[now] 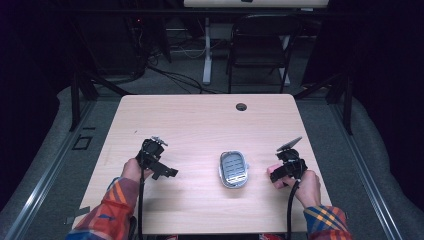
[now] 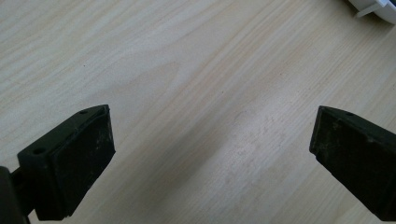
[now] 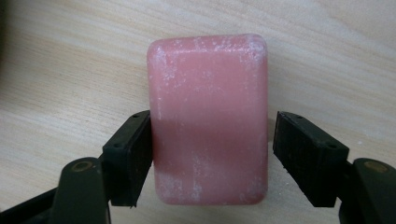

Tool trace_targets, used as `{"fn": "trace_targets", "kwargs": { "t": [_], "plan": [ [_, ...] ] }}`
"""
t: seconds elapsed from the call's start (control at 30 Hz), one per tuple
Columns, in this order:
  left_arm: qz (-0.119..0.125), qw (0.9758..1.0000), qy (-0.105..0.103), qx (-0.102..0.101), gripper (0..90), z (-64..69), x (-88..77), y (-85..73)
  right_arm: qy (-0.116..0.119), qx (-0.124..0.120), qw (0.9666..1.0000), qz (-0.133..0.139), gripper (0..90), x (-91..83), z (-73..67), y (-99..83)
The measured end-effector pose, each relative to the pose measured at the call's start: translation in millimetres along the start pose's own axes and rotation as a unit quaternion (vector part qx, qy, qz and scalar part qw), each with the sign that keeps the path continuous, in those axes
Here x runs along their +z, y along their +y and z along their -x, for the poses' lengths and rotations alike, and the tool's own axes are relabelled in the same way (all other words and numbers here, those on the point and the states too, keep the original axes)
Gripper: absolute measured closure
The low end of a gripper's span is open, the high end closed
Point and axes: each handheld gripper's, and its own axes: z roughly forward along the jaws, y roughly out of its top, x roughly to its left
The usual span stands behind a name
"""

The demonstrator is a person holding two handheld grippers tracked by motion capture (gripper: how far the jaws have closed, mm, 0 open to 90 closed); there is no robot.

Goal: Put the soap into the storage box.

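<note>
Right gripper [image 3: 210, 154] brackets the soap [image 3: 208, 121]: left pad touching, right pad just clear; closing off-centre could skid it sideways. Left gripper [image 2: 210, 154] open, empty

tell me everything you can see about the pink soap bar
The pink soap bar is a rounded-corner rectangular block, matte and waxy-looking, with whitish powdery scuffs along its edges and face. It lies flat on the light wooden table, near its right edge. It sits between the jaws of the right gripper: the left pad meets its side, while a thin gap shows at the right pad. In the high view it is a small pink patch by the right hand.
</note>
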Motion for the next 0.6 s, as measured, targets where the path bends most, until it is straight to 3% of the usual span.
{"fn": "trace_targets", "kwargs": {
  "t": [0.27, 0.6],
  "plan": [
    [-0.001, 1.0000, 0.001, 0.000, 0.0, -0.1, 0.0, 0.0, -0.009, -0.010, 0.9997, -0.019, 35.9, 4.7, -4.9, 7.6],
    [-0.001, 1.0000, 0.000, 0.000, 0.0, -0.2, -0.1, -0.1, -0.016, -0.020, 0.9993, -0.027, 36.7, 6.0, -7.4, 12.6]
  ]
}}
